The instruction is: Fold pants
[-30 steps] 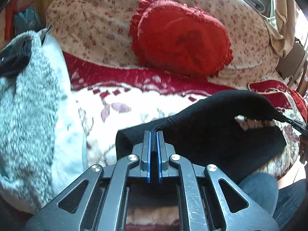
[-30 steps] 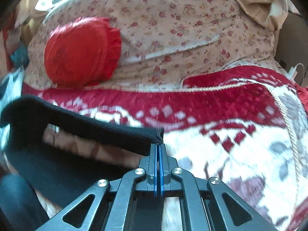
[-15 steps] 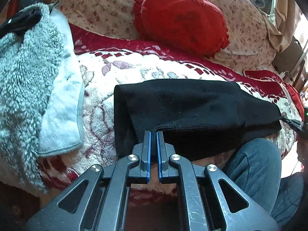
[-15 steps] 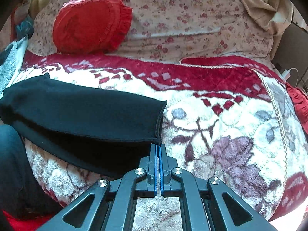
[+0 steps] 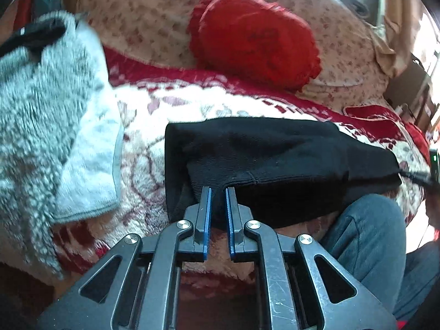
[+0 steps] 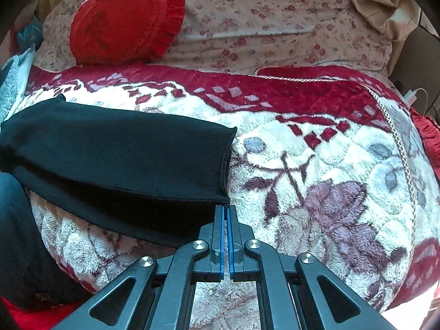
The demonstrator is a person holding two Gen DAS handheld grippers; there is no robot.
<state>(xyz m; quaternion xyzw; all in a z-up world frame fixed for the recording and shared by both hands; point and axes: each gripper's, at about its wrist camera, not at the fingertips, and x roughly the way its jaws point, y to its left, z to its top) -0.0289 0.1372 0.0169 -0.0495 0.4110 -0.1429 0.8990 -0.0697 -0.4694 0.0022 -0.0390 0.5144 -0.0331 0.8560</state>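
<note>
pants [image 5: 275, 154]: black, lying folded flat on the floral bed blanket [image 6: 330, 170], near its front edge
left gripper [image 5: 217, 192]: fingers have just been parting a little, standing slightly spread with the pants' corner between them
right gripper [image 6: 225, 209]: fingers are pressing together, pinching the pants' near corner
farther back: red cushion [image 5: 255, 38]

Floral blanket [image 6: 316, 165], black pants [image 6: 123, 151], red cushion [image 5: 255, 44]
</note>
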